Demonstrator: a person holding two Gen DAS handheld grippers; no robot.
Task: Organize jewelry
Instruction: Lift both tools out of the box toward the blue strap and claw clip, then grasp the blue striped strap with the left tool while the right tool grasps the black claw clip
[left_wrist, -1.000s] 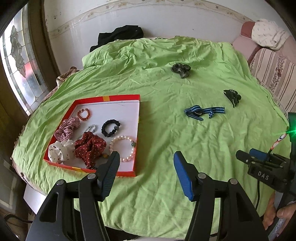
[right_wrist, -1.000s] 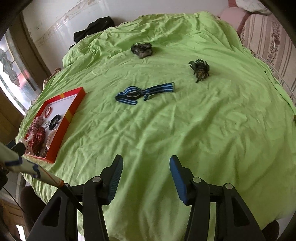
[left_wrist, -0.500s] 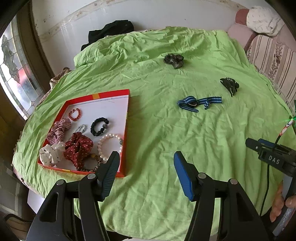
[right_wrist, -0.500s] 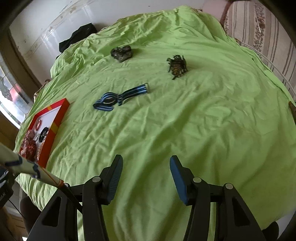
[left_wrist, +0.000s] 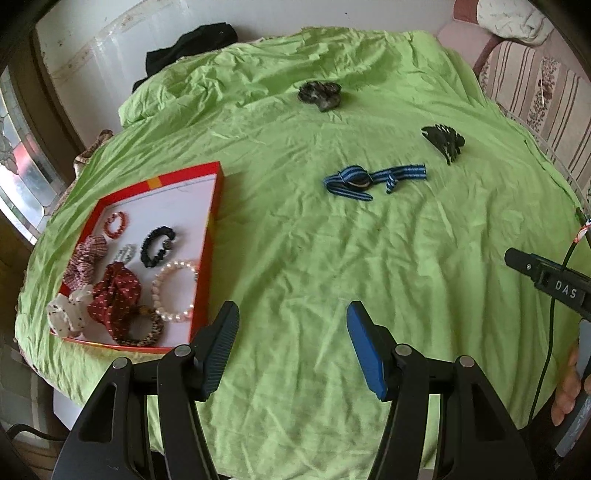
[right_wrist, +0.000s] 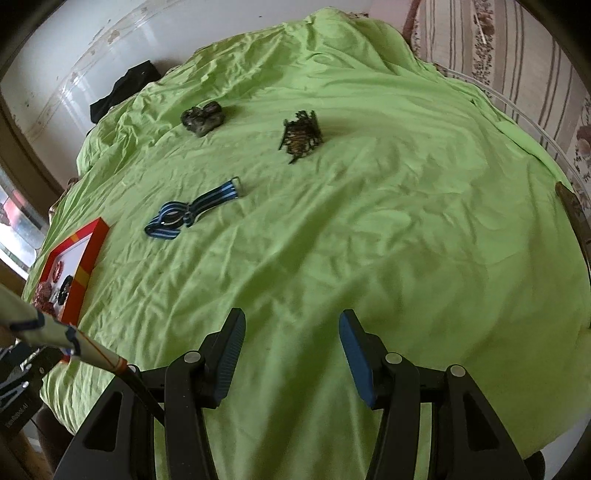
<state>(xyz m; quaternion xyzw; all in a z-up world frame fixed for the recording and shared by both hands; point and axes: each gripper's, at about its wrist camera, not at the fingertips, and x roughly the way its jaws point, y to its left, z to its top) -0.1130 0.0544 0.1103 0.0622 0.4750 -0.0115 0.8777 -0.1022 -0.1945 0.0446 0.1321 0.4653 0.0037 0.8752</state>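
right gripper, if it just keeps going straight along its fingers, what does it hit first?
Most likely bare green sheet. The right gripper is open and empty, and nothing lies just ahead of it; the dark hair claw sits much farther up the bed, though depth is unclear.

Your red tray (right_wrist: 75, 273) is cut off at the right wrist view's left edge, its jewelry too small to identify.

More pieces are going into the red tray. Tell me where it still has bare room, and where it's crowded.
The tray is bare along its far end and down the near-side wall, past the red bracelet and black scrunchie. Its near end is crowded: pearl bracelet, dark red scrunchie and white scrunchie touch or overlap.
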